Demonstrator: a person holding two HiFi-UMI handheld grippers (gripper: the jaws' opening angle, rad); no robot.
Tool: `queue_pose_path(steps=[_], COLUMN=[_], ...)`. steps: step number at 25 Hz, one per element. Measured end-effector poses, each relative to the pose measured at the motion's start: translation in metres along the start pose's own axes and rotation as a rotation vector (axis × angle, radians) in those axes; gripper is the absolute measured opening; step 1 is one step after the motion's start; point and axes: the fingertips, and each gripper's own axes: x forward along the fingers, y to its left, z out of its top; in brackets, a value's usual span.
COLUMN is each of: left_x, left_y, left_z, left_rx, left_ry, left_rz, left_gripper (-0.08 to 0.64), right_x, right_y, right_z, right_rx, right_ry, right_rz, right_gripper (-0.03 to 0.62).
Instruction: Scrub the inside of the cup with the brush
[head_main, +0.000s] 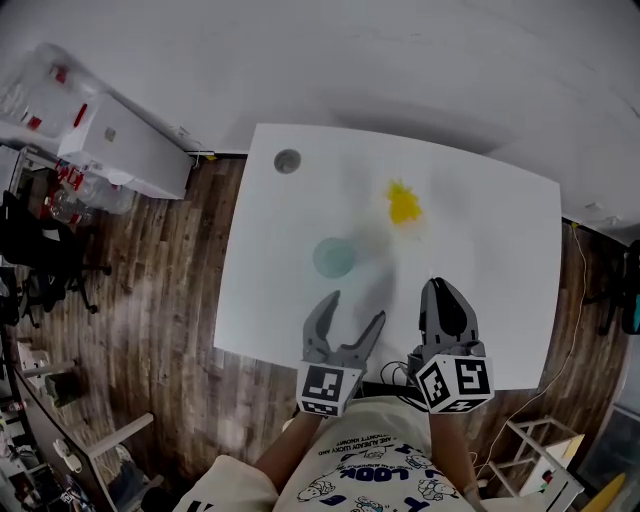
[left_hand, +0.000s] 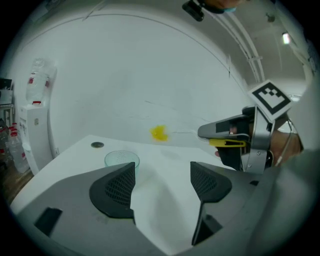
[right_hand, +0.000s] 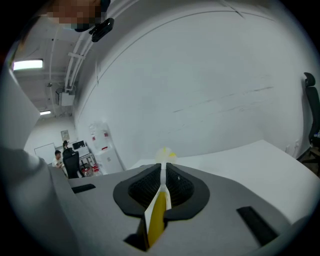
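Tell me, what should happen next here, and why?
Probably ease the left gripper forward to close on the cup. Its jaws are open and empty, the cup stands free ahead, and the right gripper already clamps the brush.

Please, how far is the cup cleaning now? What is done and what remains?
Done: the right tool is shut on the brush. In hand: the brush is apart from the cup, which stands untouched on the table; the left tool is open and empty. Left: probably steady the cup, put the brush inside and scrub.
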Motion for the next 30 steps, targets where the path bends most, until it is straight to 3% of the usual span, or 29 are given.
queue_pose_path(steps=[10,30], left_x=[0.000,0.004], left_y=[0.003,-0.001], left_z=[0.024,0.037], left_rx=[0.017,0.043], left_ry=[-0.054,-0.084], left_rz=[0.016,0.026], left_gripper=[0.353,0.353], right_x=[0.000,0.005], right_y=[0.001,0.002], right_z=[0.004,-0.008], right_rx=[-0.072,-0.072], right_ry=[-0.009,0.003], right_rz=[-0.027,-0.017], right_gripper=[0.043,0.043])
